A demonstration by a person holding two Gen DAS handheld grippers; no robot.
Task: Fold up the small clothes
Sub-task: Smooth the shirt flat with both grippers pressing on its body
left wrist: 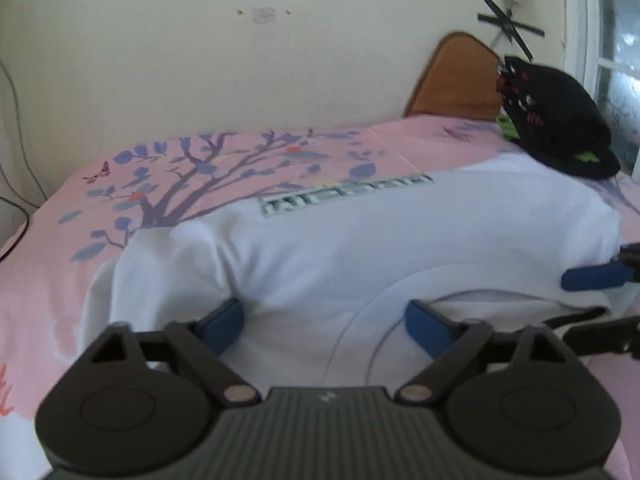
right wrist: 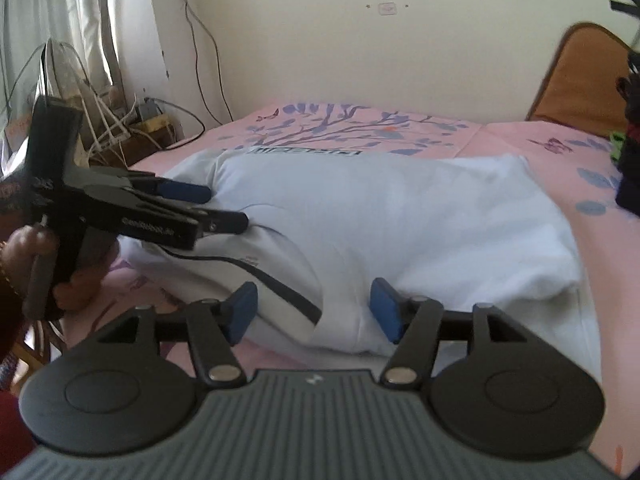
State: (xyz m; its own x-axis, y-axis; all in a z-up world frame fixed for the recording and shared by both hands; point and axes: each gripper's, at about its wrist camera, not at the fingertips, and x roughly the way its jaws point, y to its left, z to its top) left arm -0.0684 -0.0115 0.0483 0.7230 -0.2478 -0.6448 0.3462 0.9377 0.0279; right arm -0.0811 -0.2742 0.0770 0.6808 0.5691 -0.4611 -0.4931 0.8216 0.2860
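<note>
Left tongs point(left wrist: 324, 320) gape wide; right tongs point(right wrist: 314, 312) parted, over white shirt point(left wrist: 360, 248).

White shirt point(left wrist: 360, 248): soft matt cloth, as I saw it.
Bedsheet point(left wrist: 60, 264): smooth pink printed cloth.
Left gripper point(left wrist: 324, 322): matt black plastic, blue rubbery-looking pads, shiny metal pivots.
Headboard point(left wrist: 460, 80): brown, looked like smooth wood.
Black cap point(left wrist: 560, 120): dull dark fabric.

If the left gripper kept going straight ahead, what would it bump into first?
Most likely the white shirt. The left gripper is open and tilted down, with the folded cloth right in front of its tips; depth is hard to judge.
</note>
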